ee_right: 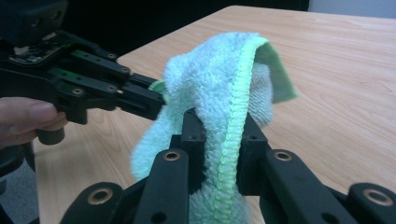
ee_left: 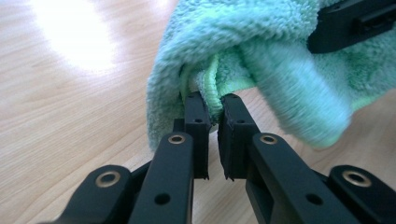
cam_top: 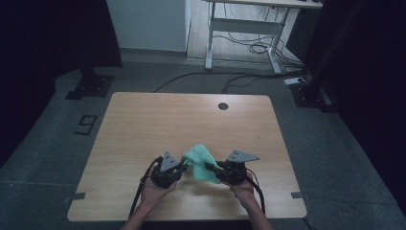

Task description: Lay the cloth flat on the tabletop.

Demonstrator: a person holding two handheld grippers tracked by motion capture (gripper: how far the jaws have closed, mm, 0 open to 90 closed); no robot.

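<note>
The green cloth [cam_top: 201, 163] hung bunched between the two grippers, just above the wooden table [cam_top: 143, 124], at approx 6 o'clock of the tabletop near the person's edge. It was a fluffy microfibre towel w/ a stitched bright-green hem.

In the left gripper view the left gripper [ee_left: 214, 116] was clamped on a hem fold of the cloth [ee_left: 261, 60]; jaws nearly together, fabric pinched at the tips, rest of the cloth draping to 12 and 3 o'clock. The right gripper's black jaw showed at 2 o'clock of that view.

In the right gripper view the right gripper [ee_right: 219, 135] was also closed on the cloth [ee_right: 219, 79], the hem running down between its jaws, a loose corner sticking up toward 1 o'clock. The left gripper [ee_right: 93, 93] came in from 9 o'clock, biting the cloth's edge, w/ a hand [ee_right: 23, 119] behind it.

High view: left gripper [cam_top: 179, 167] at 9 o'clock of the cloth, right gripper [cam_top: 213, 166] at 3 o'clock, both hands close together. A cable port [cam_top: 223, 106] sat toward 12 o'clock on the table; a desk frame [cam_top: 239, 28] and floor cables [cam_top: 249, 48] lay beyond.

Progress, as a judgement: both grips look secured, so the pick-up is done. Still left: spreading the cloth out, then prob. folding or laying it flat — it was crumpled, no neat fold visible yet.
</note>
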